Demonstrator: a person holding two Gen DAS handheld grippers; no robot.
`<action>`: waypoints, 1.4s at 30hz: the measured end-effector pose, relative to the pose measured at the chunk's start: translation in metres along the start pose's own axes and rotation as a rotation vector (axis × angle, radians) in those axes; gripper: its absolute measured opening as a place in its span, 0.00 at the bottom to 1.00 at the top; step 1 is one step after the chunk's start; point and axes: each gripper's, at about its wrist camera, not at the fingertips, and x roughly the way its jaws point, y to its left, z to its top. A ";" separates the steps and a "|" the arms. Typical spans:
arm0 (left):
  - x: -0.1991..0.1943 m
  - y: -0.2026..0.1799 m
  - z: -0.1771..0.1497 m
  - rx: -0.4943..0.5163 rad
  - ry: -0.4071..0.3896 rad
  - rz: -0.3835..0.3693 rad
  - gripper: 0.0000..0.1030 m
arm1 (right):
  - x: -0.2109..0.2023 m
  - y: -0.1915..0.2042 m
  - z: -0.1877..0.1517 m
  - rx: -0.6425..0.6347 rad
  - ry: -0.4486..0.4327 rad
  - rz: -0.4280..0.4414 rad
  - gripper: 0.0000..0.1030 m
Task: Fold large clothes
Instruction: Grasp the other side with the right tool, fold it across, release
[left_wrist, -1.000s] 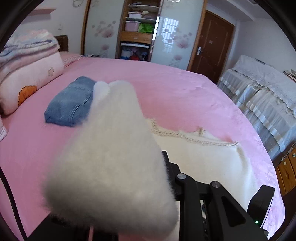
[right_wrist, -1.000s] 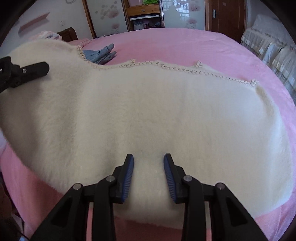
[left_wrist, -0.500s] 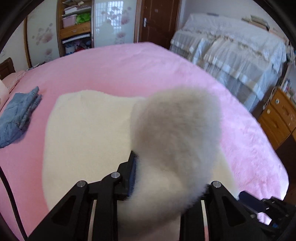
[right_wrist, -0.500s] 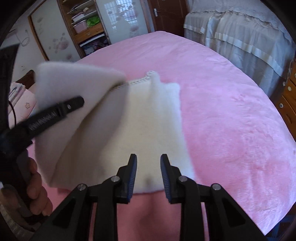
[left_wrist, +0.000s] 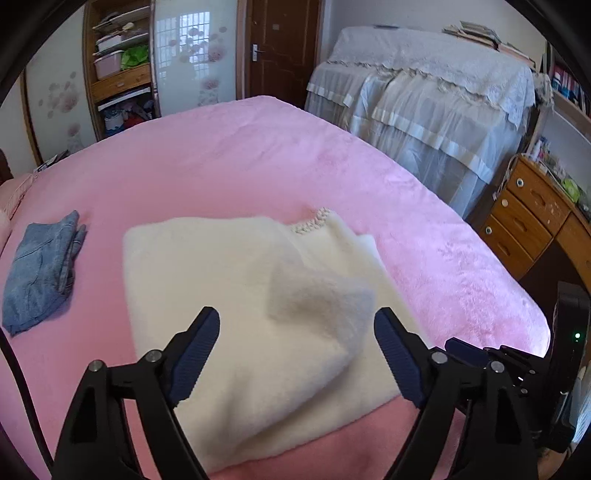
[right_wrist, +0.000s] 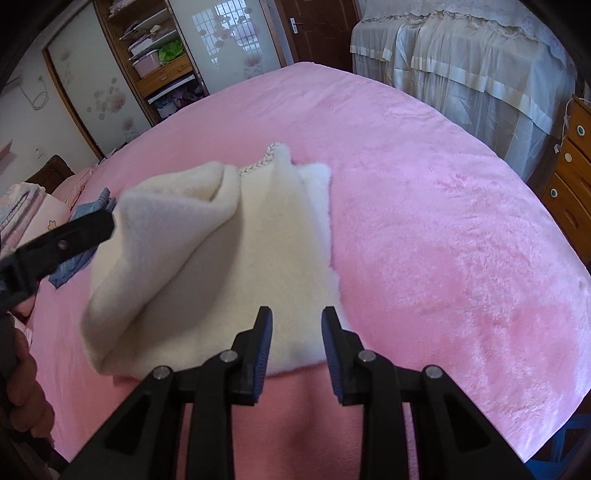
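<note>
Left gripper (left_wrist: 297, 334) is opening wide, letting the fluffy flap drop onto the cream garment (left_wrist: 229, 291) lying lengthwise near the bed's (left_wrist: 258, 158) front edge; right gripper (right_wrist: 297, 334), slightly parted and empty, is hovering nearer its right hem.

Both wrist views near, angled down – share white fleece garment (left_wrist: 236, 280) (right_wrist: 258, 258).

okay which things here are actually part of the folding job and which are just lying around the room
Part of the job:
- white fleece garment, partly folded on the pink bed
- left gripper, jaws opening, a raised fold between them, not pressed
- right gripper, nothing between its jaws

Just lying about:
- folded jeans
- wooden drawers
- covered furniture
- wardrobe shelves
</note>
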 end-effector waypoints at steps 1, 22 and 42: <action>-0.008 0.010 0.003 -0.018 -0.013 0.007 0.84 | -0.004 0.001 0.003 -0.002 -0.006 0.012 0.31; 0.028 0.127 -0.082 -0.217 0.166 0.197 0.86 | 0.055 0.056 0.074 0.087 0.244 0.322 0.68; 0.031 0.086 -0.057 -0.134 0.119 0.096 0.86 | -0.012 0.046 0.083 -0.058 -0.076 0.279 0.18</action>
